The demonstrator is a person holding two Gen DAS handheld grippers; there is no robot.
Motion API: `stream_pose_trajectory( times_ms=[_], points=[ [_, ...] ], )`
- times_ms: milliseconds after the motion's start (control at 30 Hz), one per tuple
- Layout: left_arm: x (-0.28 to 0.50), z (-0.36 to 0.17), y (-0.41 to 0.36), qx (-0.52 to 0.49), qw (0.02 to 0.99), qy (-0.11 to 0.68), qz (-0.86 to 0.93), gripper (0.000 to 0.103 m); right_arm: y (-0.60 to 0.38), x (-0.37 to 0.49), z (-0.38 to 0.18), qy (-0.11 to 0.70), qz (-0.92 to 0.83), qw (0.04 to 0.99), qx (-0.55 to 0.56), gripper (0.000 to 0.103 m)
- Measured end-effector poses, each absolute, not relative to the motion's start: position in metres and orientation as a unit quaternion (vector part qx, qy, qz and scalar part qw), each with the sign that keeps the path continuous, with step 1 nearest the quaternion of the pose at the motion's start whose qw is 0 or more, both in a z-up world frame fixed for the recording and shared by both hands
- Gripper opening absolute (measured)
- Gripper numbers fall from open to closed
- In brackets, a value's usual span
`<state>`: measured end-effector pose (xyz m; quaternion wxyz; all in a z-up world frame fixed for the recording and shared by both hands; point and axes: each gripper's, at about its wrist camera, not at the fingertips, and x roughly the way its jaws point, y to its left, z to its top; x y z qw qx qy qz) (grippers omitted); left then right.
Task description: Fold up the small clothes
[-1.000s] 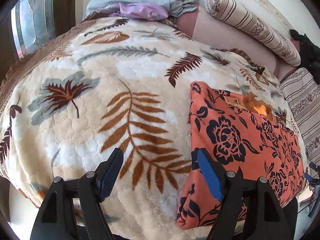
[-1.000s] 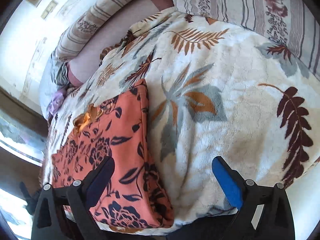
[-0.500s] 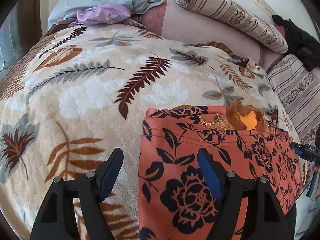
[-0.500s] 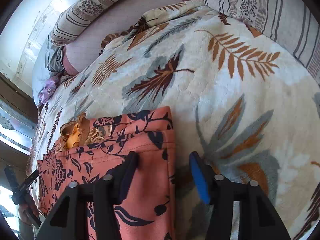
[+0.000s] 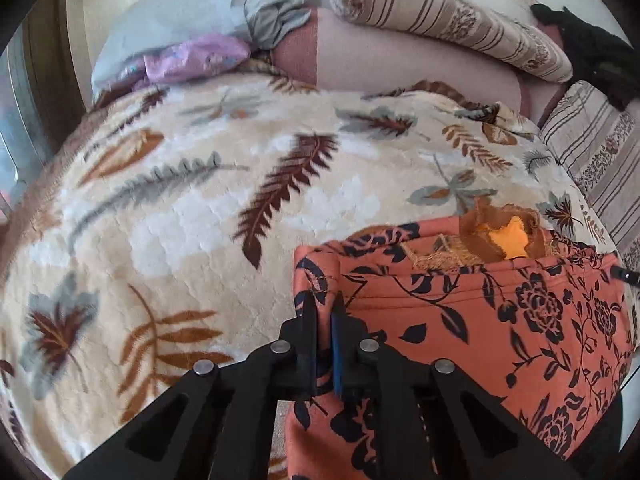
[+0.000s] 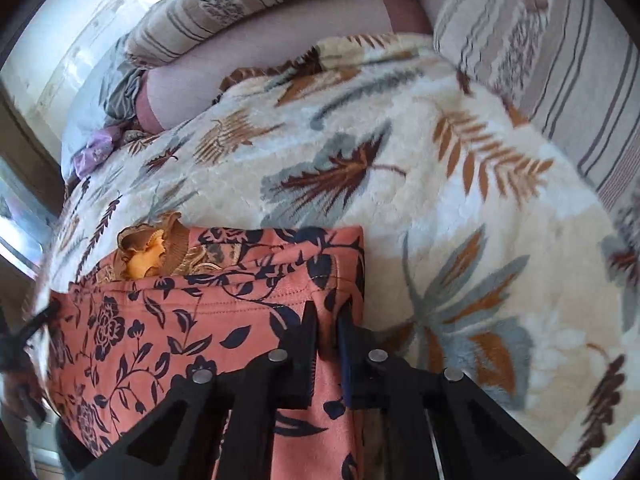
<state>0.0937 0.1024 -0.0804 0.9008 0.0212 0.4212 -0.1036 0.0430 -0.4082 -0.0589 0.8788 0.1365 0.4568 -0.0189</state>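
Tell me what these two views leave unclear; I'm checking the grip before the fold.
- Left wrist: the left gripper covers the pinched edge of the orange floral garment; layers caught unknown.
- Right wrist: same under the right gripper.
- Both views: garment's near end cut off by the frame.
- Right wrist: leaf blanket blurred.

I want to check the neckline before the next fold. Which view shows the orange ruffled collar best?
The left wrist view: the orange ruffled collar is sharper there, poking out above the folded edge of the floral garment. The right wrist view shows it too, but farther toward the frame's side and slightly blurred.
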Motion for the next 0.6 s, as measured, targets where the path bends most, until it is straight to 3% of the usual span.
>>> stream_pose_trajectory(
  times_ms=[300,400,600],
  points=[
    [0.099,-0.011,0.097,0.04,0.935,0.332,-0.114,0.005,-0.411,0.043,0.009,0.384,-0.034,0.918,0.098,0.006],
    [0.138,-0.04,0.092,0.047,0.923,0.367,-0.103,0.006,-0.422,0.071,-0.004,0.398,-0.041,0.909,0.115,0.006],
    [0.181,-0.135,0.083,0.07,0.877,0.471,-0.067,0.007,-0.428,0.116,-0.096,0.493,-0.043,0.857,0.143,0.007]
  ],
)
